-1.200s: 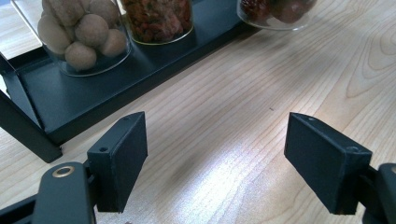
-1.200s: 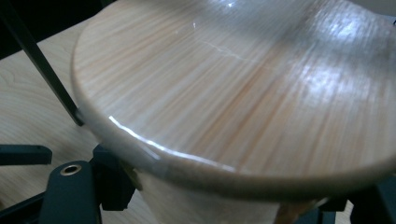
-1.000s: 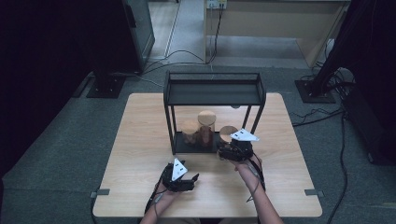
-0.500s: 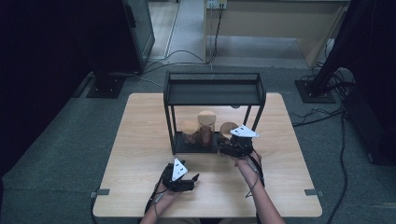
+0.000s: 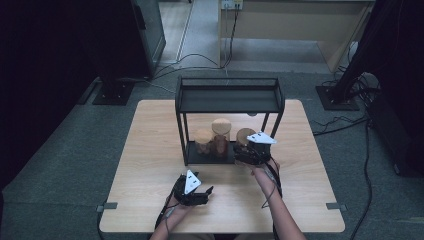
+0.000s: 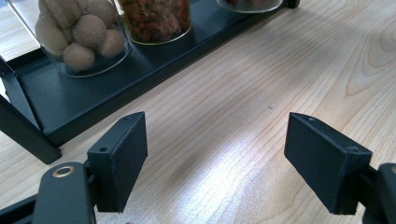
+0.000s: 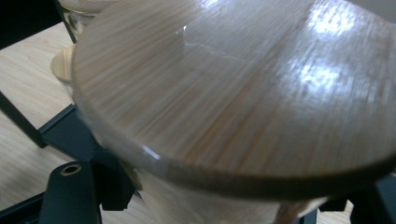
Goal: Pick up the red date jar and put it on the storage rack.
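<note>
Dark room, grey carpet, cables on the floor behind a light wood counter (image 5: 150, 150).

Black two-level metal rack (image 5: 227, 100) stands mid-counter, top shelf bare, lower tray carrying glass jars with wooden lids.

Jars on the tray, left to right in the high view: short jar of round brown balls (image 5: 203, 141), taller jar of reddish bits (image 5: 221, 135), third jar (image 5: 244, 137) at the right end. In the left claw view the ball jar (image 6: 79, 35) and reddish jar (image 6: 156, 18) sit on the tray, close together.

Right claw (image 5: 250, 156) is at the front right corner of the rack, up against the third jar. Right claw view: wooden lid (image 7: 233, 93) is right in front of the camera, glass body below it sits between the jaws; pad contact is hidden, so can't tell if it's clamped or just around it.

Left claw (image 5: 205, 192) lies low near the front counter edge, well apart from the rack, pointing toward it. Jaws apart, nothing between them but bare wood (image 6: 215, 154).
</note>
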### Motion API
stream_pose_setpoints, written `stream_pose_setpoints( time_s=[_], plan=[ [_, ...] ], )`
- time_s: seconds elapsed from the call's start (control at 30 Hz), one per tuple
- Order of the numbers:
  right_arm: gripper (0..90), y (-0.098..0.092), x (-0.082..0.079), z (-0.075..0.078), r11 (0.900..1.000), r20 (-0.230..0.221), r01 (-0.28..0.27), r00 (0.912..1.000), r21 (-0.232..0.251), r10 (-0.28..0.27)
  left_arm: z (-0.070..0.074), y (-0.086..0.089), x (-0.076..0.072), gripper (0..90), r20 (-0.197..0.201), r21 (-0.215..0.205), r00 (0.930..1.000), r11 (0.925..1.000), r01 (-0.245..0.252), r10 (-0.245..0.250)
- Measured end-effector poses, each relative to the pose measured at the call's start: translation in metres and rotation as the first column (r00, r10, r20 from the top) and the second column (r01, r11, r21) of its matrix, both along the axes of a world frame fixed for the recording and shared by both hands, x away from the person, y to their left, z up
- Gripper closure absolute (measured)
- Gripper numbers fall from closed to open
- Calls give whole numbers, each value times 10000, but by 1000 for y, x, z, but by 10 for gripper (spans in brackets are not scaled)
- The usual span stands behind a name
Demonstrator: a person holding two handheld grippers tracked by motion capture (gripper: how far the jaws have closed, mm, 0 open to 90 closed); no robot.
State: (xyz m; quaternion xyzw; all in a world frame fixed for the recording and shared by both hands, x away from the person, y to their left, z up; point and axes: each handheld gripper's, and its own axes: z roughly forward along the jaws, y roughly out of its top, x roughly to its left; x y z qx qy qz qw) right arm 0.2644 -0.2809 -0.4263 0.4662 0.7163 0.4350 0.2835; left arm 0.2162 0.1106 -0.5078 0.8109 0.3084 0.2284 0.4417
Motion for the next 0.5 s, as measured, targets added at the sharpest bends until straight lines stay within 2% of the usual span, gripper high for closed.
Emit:
stream_pose_setpoints(
  time_s=[0.37, 0.5],
  plan=[
    [252, 20, 12, 1, 9986, 109, 313, 9995, -418, -309, 0, 0, 0, 214, 4, -8, 10000, 10000, 10, -10],
    [252, 23, 17, 0, 9982, 41, 473, 9989, -381, -471, 0, 0, 0, 214, 17, -12, 10000, 10000, 22, -22]
  ],
)
